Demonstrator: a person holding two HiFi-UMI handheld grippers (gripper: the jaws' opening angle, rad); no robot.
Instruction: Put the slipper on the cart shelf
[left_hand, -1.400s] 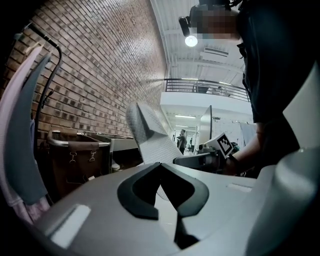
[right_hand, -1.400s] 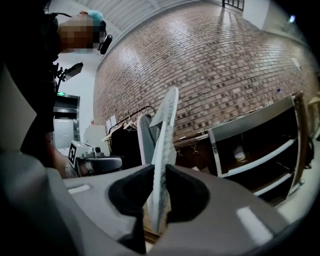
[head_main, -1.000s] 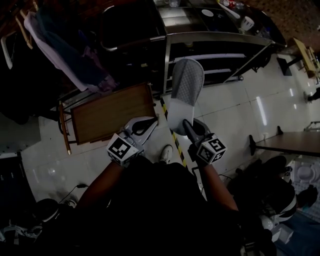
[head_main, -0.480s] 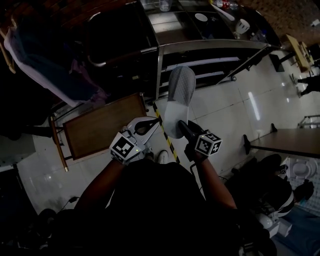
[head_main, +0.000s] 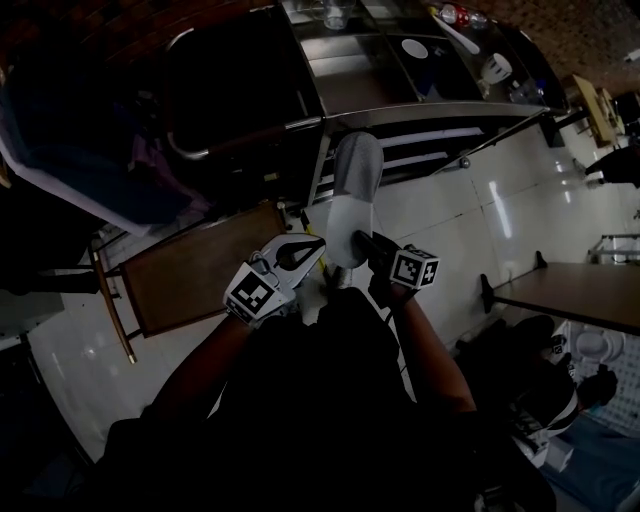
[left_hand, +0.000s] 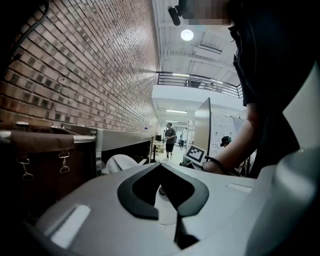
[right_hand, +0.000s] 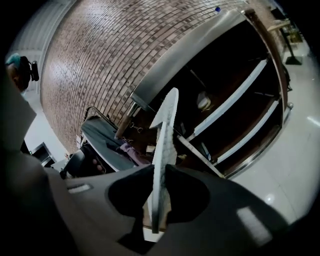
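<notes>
Right hand-held gripper (right_hand: 159, 187) pinches my grey fabric slipper (right_hand: 165, 132) edgewise; the thin hold may pivot loose short of the metal cart shelf (right_hand: 235, 95).

head view: dim, underexposed; glare streaks on floor (head_main: 492, 212)
gripper views: fisheye bend, black corners
left: ceiling lamp (left_hand: 187, 35) blown out

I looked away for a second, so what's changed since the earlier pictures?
The person stepped toward the cart, bringing the slipper up to its front edge. Unchanged: the right gripper stays shut on the slipper, and the left gripper stays shut and empty beside it.
</notes>
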